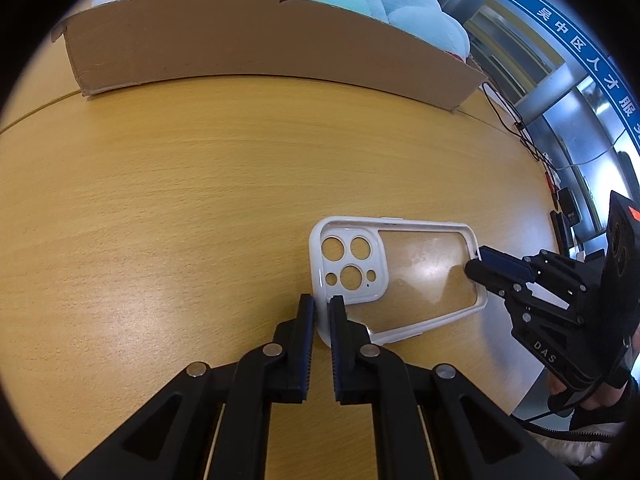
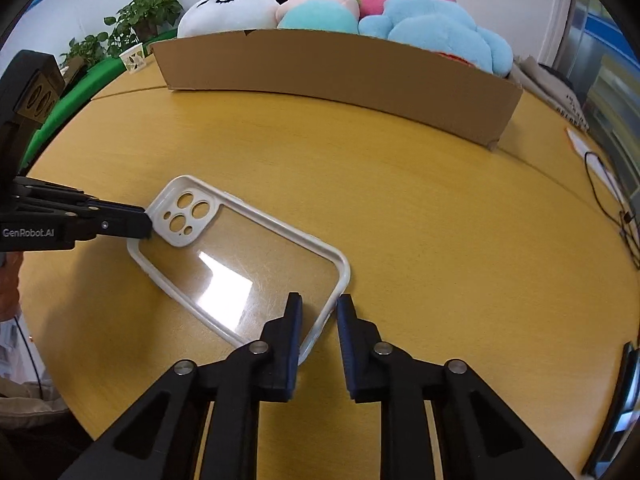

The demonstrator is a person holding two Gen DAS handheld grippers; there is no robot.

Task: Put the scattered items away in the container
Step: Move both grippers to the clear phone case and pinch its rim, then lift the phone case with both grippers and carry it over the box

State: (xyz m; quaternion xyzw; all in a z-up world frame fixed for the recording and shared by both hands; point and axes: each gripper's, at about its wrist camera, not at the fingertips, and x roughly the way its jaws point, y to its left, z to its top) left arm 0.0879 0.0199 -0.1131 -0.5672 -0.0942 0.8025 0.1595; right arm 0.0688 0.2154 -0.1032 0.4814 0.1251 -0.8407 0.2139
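A clear phone case (image 1: 400, 272) with a white rim and camera cut-outs lies on the wooden table; it also shows in the right wrist view (image 2: 240, 264). My left gripper (image 1: 322, 304) is shut on the rim at the camera end. My right gripper (image 2: 318, 304) straddles the rim at the opposite end, its jaws a little apart around it. The right gripper also shows in the left wrist view (image 1: 476, 264), and the left gripper in the right wrist view (image 2: 144, 224). A brown cardboard box (image 1: 260, 44) stands at the back of the table (image 2: 340, 68).
Plush toys (image 2: 360, 12) fill the box. Black cables (image 2: 616, 208) trail along the table's right edge. A potted plant (image 2: 144, 16) and a paper cup (image 2: 134, 58) stand at the far left. A dark device (image 2: 620, 392) lies at the right edge.
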